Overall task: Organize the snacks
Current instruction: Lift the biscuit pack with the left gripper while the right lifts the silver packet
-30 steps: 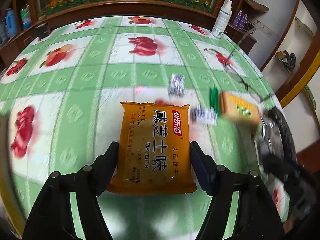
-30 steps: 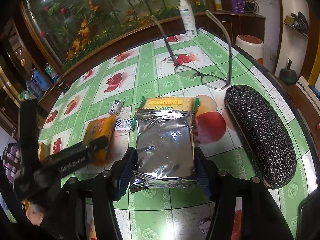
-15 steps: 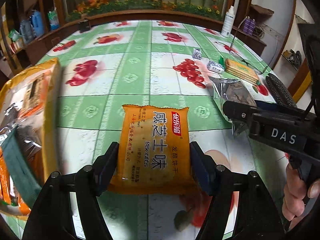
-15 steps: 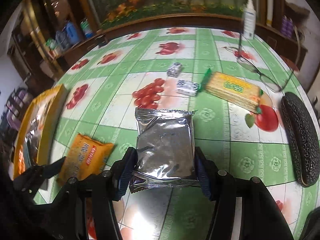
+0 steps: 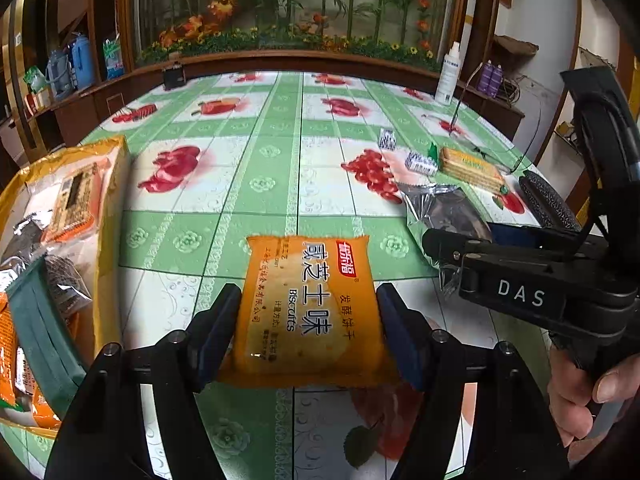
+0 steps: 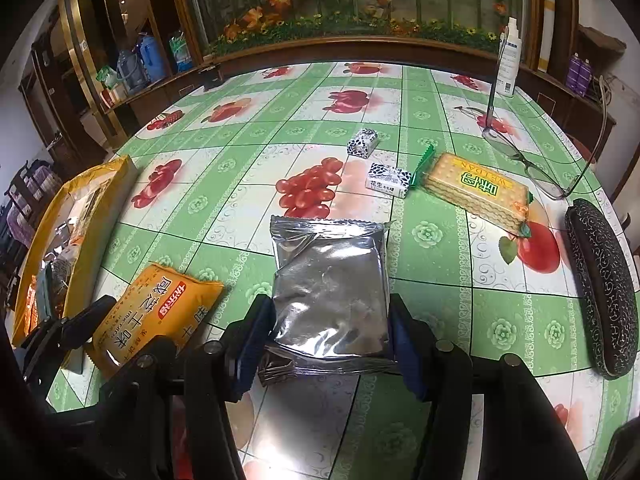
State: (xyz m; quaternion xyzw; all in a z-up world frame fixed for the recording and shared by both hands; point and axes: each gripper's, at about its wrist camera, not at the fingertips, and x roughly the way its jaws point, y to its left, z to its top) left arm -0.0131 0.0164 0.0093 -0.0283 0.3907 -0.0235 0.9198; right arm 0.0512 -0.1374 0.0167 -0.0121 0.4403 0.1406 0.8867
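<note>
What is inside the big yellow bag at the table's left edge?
Through the yellow bag show several snack packs: an orange-printed packet, a dark green one, silvery wrappers. Anything deeper is covered.

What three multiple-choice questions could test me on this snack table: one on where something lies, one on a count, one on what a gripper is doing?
1. Where does the glasses case lie?
A. at the table's right edge
B. inside the yellow bag
C. on the cracker pack

2. How many small black-and-white wrapped candies lie on the tablecloth?
A. one
B. two
C. four

3. What is the left gripper doing?
A. hanging open
B. clamping the orange biscuit packet
C. gripping the glasses

Answers: 1 A, the case sits at the right edge past the cracker pack. 2 B, two candies lie left of the crackers. 3 B, both fingers press the packet's sides.
</note>
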